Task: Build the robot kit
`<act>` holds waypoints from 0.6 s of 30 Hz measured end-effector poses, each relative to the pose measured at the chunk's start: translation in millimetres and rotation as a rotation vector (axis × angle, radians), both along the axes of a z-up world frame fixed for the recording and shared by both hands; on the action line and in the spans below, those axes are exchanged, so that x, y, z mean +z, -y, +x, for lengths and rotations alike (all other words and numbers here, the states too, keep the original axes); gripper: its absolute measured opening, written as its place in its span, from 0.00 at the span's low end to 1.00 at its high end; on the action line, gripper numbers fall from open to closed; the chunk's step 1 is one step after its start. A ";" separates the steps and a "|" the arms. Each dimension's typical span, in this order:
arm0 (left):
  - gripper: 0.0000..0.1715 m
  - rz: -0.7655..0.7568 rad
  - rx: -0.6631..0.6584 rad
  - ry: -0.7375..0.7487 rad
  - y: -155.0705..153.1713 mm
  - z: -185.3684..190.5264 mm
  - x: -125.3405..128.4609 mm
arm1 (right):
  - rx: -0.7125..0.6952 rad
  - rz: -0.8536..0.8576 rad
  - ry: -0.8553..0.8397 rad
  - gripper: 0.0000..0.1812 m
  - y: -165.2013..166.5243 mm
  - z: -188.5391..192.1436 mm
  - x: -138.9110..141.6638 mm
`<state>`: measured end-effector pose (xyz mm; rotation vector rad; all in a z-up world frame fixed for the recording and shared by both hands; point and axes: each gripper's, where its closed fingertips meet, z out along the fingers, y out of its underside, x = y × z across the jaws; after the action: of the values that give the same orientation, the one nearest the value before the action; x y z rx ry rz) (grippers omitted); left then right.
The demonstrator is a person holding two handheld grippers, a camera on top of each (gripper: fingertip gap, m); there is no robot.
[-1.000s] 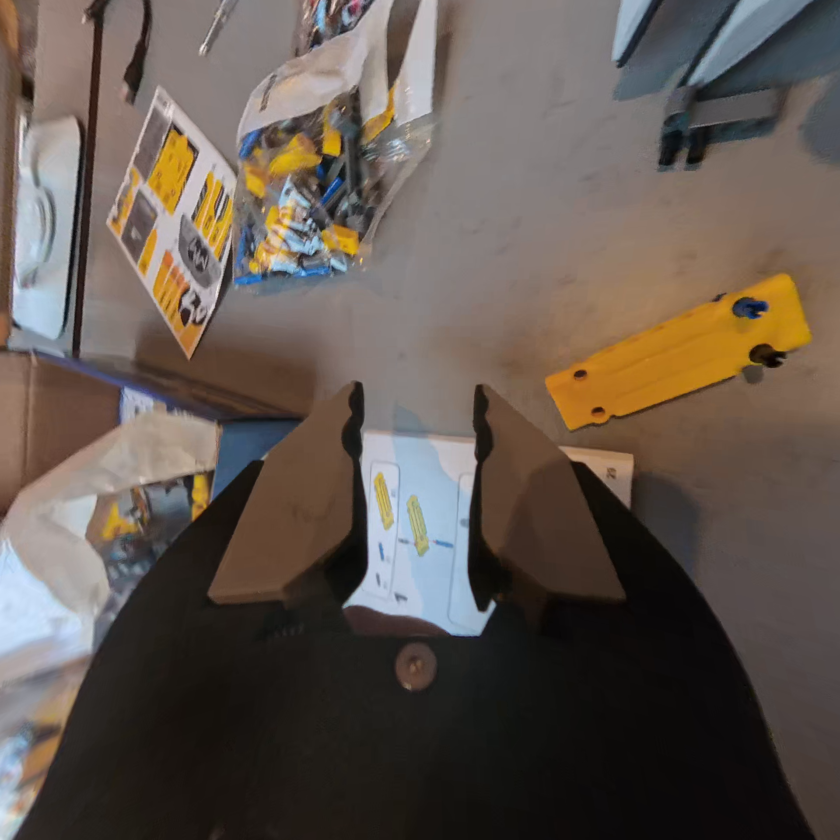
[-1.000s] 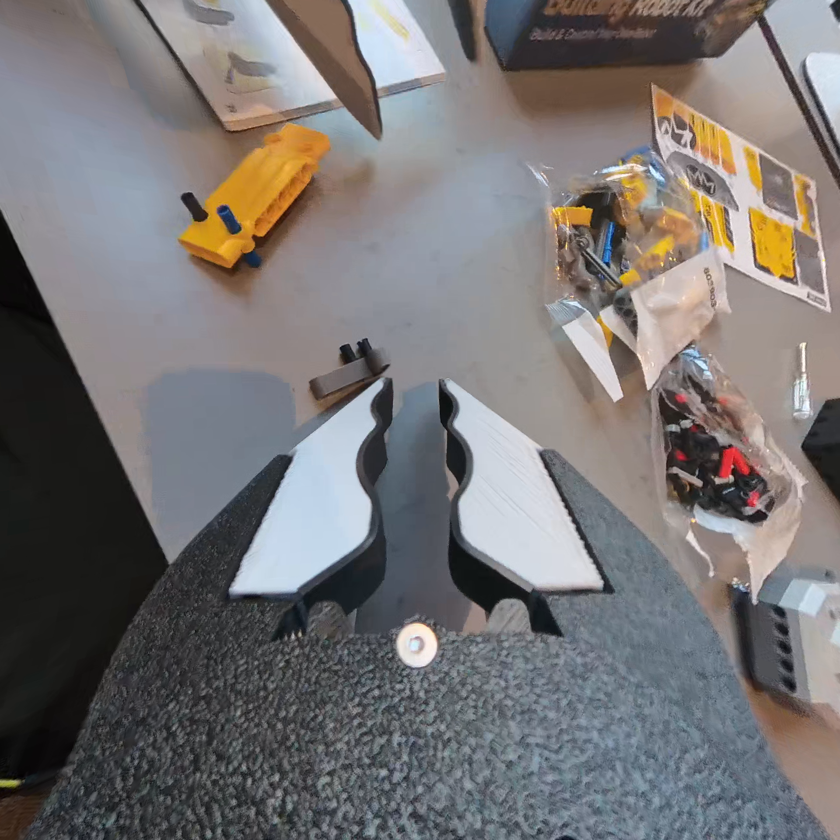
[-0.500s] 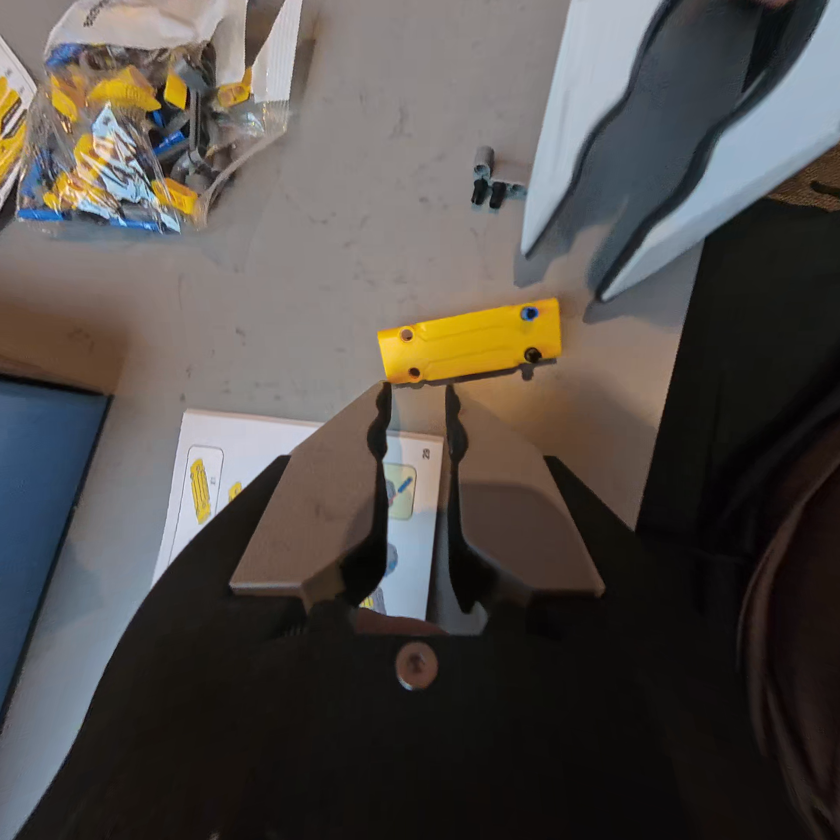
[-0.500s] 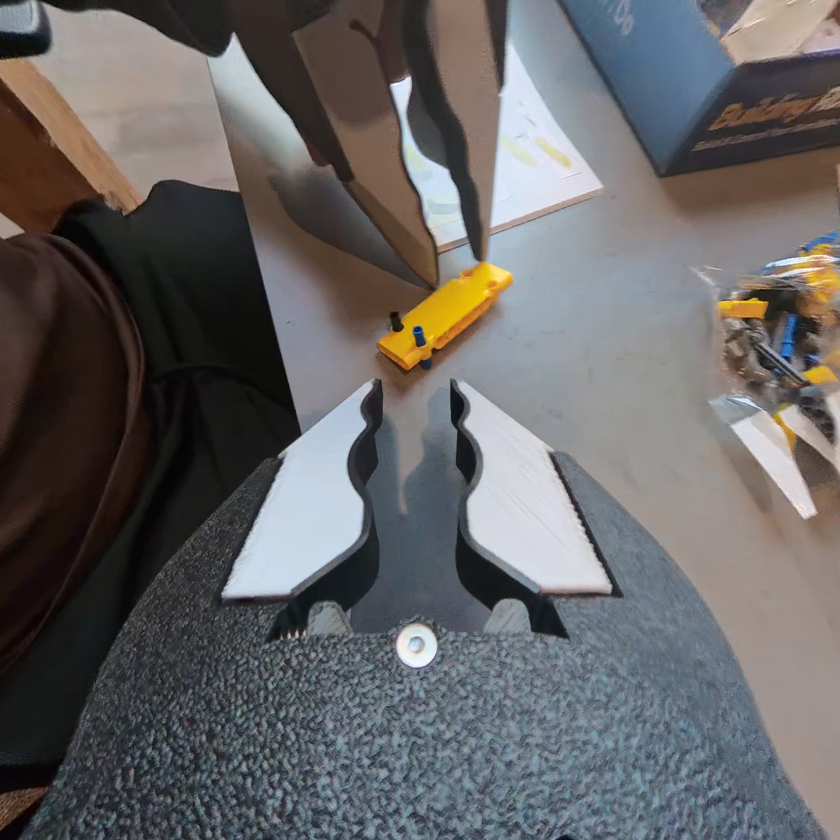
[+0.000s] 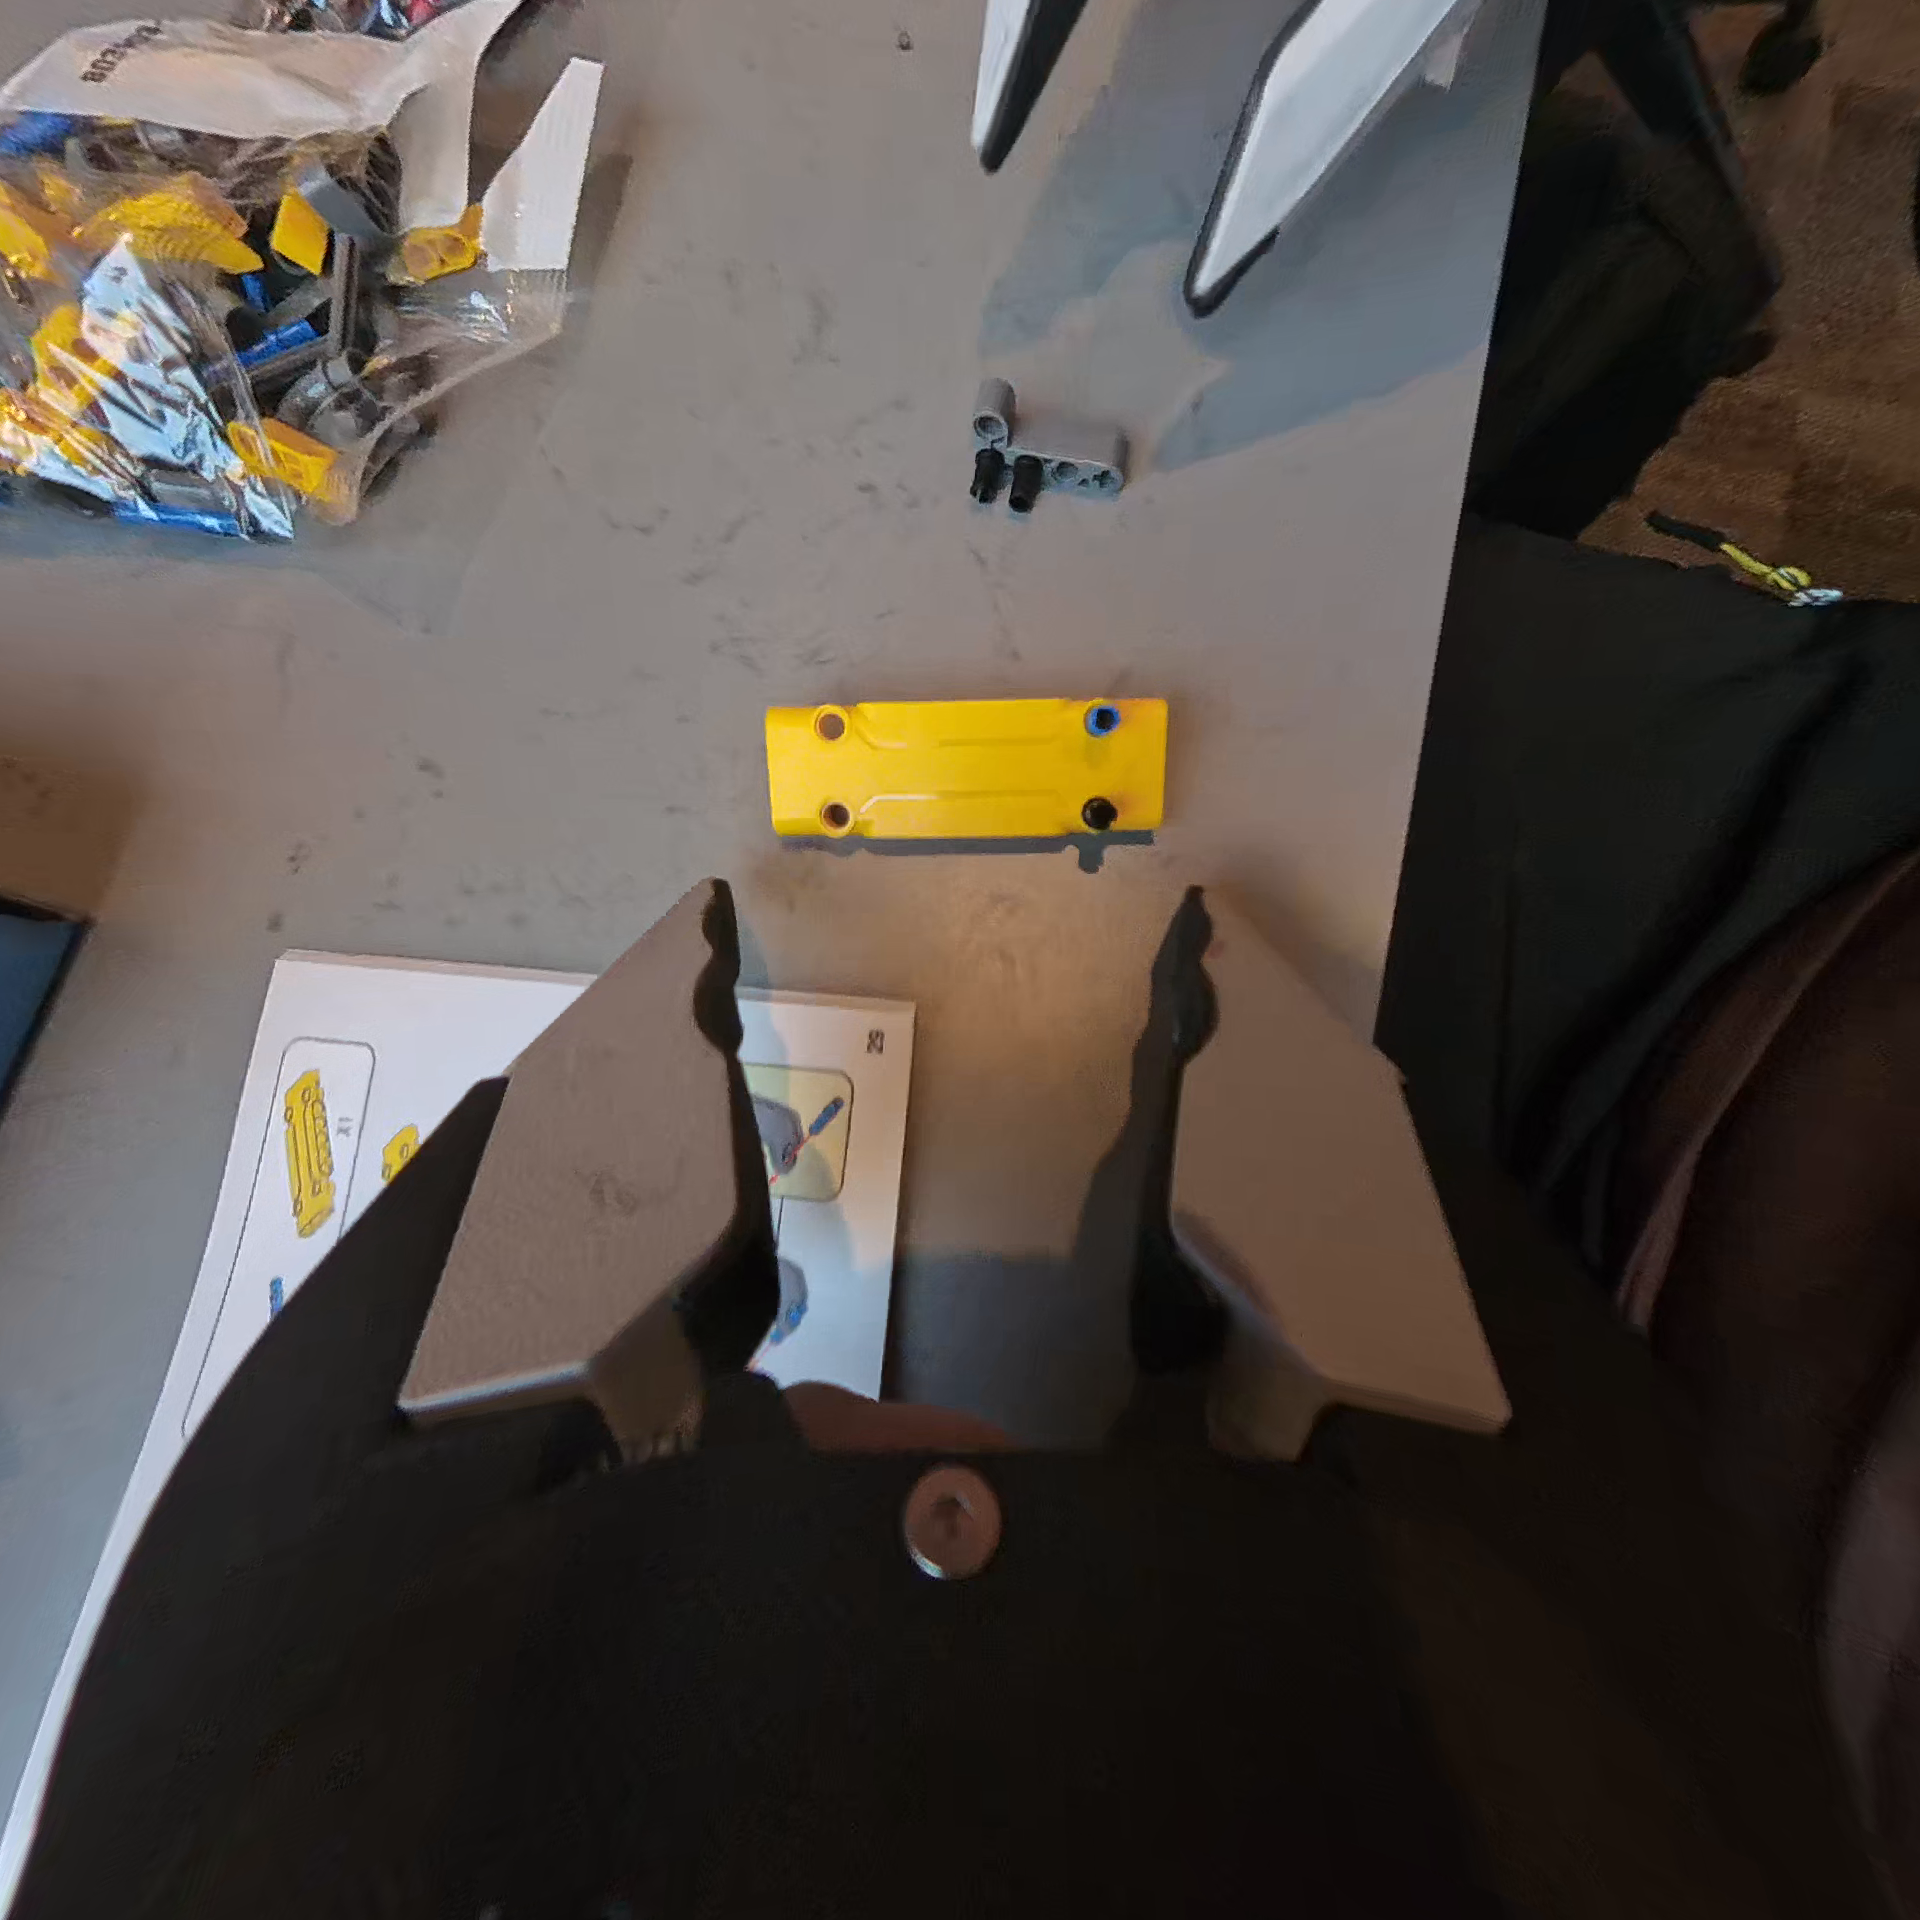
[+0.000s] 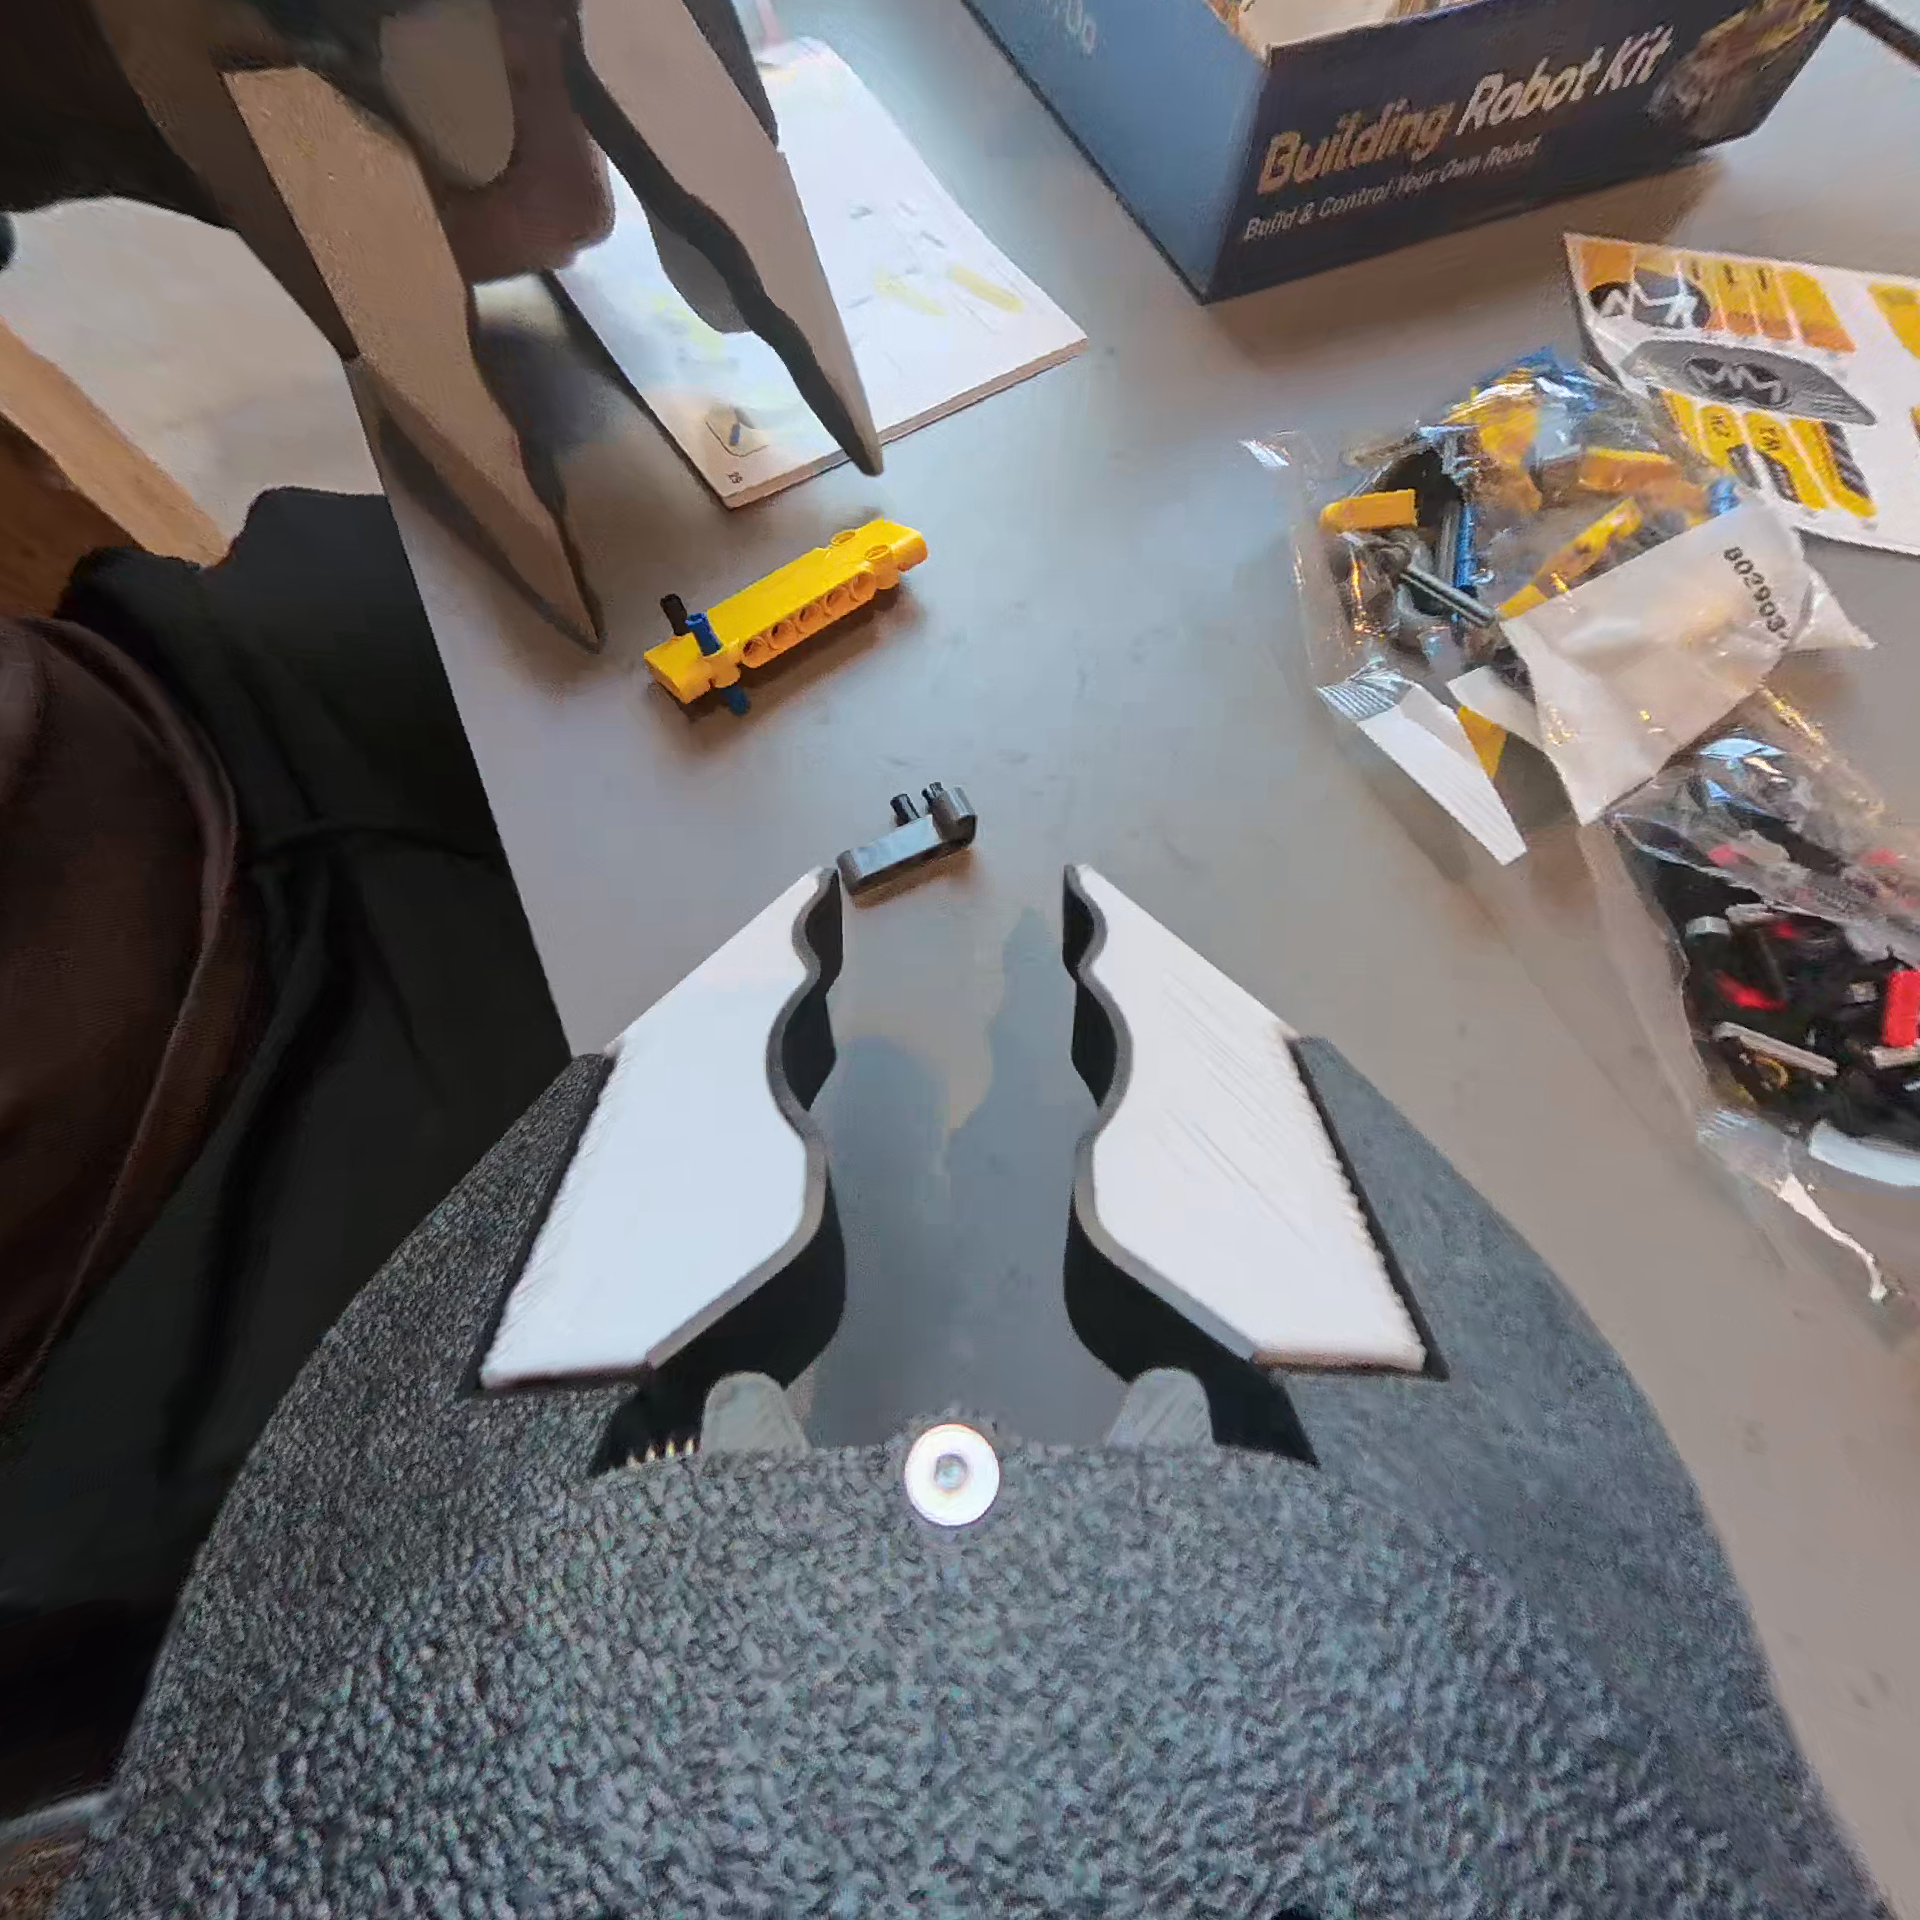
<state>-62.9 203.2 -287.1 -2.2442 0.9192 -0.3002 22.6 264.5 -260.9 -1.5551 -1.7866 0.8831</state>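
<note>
The left gripper (image 5: 954, 904) is hovering with fingers spread wide and empty, the yellow panel (image 5: 966, 767) lying just beyond their tips; the right gripper (image 6: 951, 883) is gaping empty too, the grey connector (image 6: 906, 840) sitting just past its left fingertip. Either piece is risking a skid across the smooth desk (image 5: 644, 623) if one finger is nudging it first.

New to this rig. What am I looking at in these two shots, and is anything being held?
No robot arm: a person holds a two-finger tool in each hand, each with a camera looking along its fingers. The left tool is open above a yellow panel with blue and black pins, holding nothing. The right tool is open just short of a small grey connector, also empty. All lie on a grey table, along with an instruction booklet, bags of parts, a sticker sheet and a blue box.
</note>
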 end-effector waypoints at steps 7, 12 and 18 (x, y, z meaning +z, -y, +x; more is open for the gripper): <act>0.46 -0.002 -0.024 0.042 -13.1 17.4 -1.7 | 0.120 0.021 0.112 0.28 7.2 -13.1 -25.1; 0.44 0.007 -0.054 0.058 -17.5 19.9 -1.5 | 0.212 0.008 0.126 0.19 15.5 -21.5 -26.8; 0.44 -0.012 -0.076 0.037 -31.6 36.3 -2.1 | 0.205 0.044 0.112 0.18 16.7 -18.8 -26.0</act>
<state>-26.6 234.8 -289.1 -2.2111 0.9867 -0.3810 3.8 247.8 -286.9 -1.4370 -2.0599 0.8598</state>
